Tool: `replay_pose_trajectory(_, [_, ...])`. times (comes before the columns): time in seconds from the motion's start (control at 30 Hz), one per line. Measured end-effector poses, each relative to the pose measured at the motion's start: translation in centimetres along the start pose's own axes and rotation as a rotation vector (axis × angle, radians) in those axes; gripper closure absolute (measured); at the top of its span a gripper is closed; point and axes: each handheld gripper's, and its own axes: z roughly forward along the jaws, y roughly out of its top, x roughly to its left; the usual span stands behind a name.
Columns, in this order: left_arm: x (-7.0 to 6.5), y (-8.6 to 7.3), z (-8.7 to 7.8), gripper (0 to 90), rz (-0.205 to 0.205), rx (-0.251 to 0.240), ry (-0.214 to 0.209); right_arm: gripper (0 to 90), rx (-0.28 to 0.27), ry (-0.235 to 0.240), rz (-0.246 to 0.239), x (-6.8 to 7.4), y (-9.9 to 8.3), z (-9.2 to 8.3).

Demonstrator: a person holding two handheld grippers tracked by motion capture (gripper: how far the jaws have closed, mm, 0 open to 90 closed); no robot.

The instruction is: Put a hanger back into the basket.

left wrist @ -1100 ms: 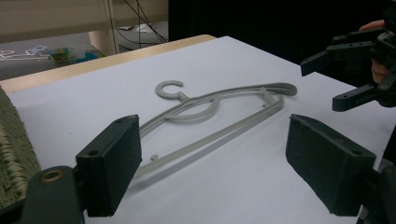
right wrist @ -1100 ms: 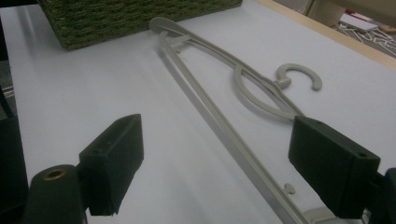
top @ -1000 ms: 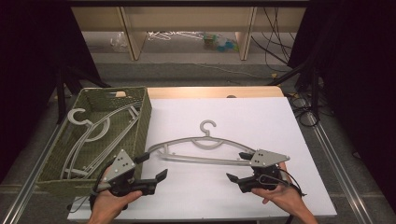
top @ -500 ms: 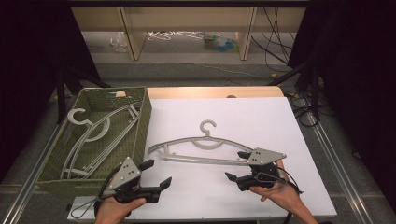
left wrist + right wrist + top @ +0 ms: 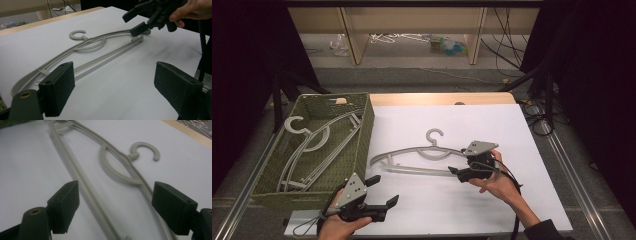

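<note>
Right gripper [image 5: 458, 173], jaws parted and just closing a little, is straddling the right end of the grey hanger [image 5: 422, 159] without pressing it; the hanger is lying flat on the white table [image 5: 492, 125], just right of the green basket [image 5: 364, 145]; left gripper [image 5: 384, 192], jaws released and holding nothing, is hovering near the front edge below the hanger, bare sheet between them; the hanger's near end is running out of frame in the right gripper view.

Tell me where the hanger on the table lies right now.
In the high view the hanger lies flat mid-table, right of the basket, its right end at the right gripper.
</note>
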Motion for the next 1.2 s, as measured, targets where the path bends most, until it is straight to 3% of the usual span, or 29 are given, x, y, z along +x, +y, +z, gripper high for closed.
replay_pose_trajectory(0.17, [0.0, 0.0, 0.0, 17.1, 0.002, 0.008, 0.001, 34.9, 0.056, -0.033, 0.008, -1.9, 0.8, 2.0])
replay_pose_trajectory(0.23, [0.1, 0.0, 0.0, 17.2, 0.003, 0.001, -0.006, 36.9, 0.114, -0.021, 0.029, -2.6, 0.9, 2.9])
replay_pose_trajectory(0.3, [0.1, 0.0, 0.0, 17.2, 0.007, 0.000, -0.008, 38.6, 0.152, -0.041, 0.008, -3.2, 0.8, 4.0])
replay_pose_trajectory(0.37, [0.1, 0.0, -0.1, 17.2, 0.009, 0.003, -0.006, 40.2, 0.191, -0.035, 0.026, -3.6, 0.9, 4.5])
replay_pose_trajectory(0.47, [0.0, 0.0, 0.0, 17.2, 0.008, 0.007, -0.009, 42.0, 0.211, -0.040, 0.029, -4.1, 1.1, 5.1])
replay_pose_trajectory(0.53, [0.0, 0.0, 0.0, 17.2, 0.012, 0.008, -0.014, 43.2, 0.231, -0.016, 0.043, -4.6, 1.5, 5.3])
replay_pose_trajectory(0.8, [-0.1, 0.2, -0.1, 17.3, 0.017, 0.015, -0.016, 53.1, 0.293, 0.005, 0.074, -6.3, 1.7, 6.5])
replay_pose_trajectory(0.97, [0.0, 0.1, -0.1, 17.4, 0.016, 0.018, -0.016, 59.8, 0.337, 0.035, 0.075, -6.5, 1.5, 6.9])
replay_pose_trajectory(1.2, [-0.1, 0.1, 0.0, 18.2, 0.023, 0.017, -0.024, 67.1, 0.353, 0.054, 0.077, -6.5, 1.6, 7.0])
